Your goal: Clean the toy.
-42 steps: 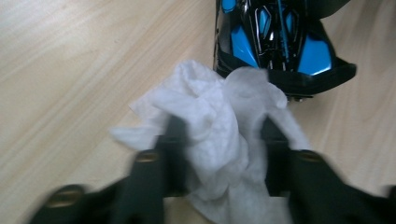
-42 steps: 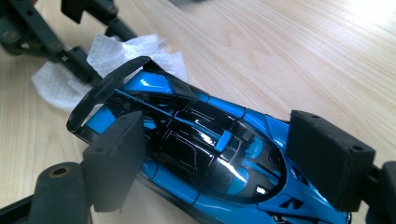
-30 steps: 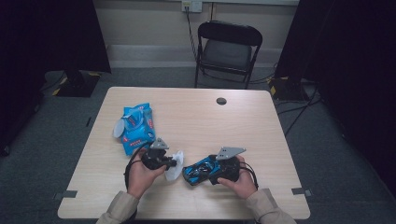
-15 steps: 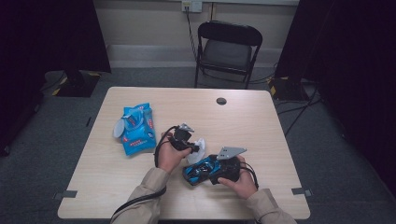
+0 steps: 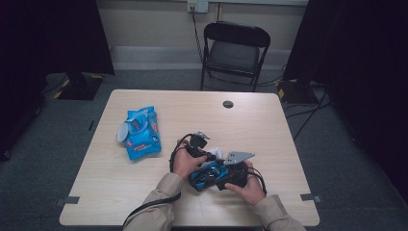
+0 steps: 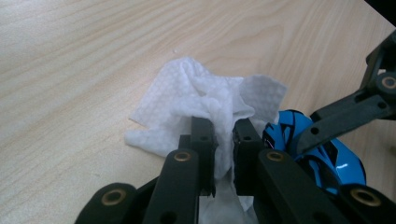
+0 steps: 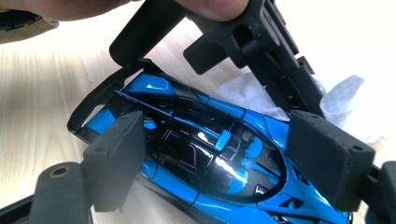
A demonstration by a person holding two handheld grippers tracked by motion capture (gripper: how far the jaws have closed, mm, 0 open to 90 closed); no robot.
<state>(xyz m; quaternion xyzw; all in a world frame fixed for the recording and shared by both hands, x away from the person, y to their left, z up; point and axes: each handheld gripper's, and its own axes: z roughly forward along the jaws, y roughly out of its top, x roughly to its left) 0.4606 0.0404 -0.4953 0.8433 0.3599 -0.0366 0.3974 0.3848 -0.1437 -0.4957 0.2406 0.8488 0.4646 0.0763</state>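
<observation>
While pinched in the left gripper (image 6: 223,135), crumpled white paper wipe (image 6: 205,100) resting on pale wooden table (image 5: 269,120), touching the nose end of glossy blue-and-black toy race car (image 7: 205,154); jaws clenched on a fold of it. Right gripper (image 7: 229,161) straddling that car from both sides, pads at the flanks, grasping it just above the tabletop; blue plastic wipes packet (image 5: 140,132) lying well apart from the car, toward the table's left edge.
</observation>
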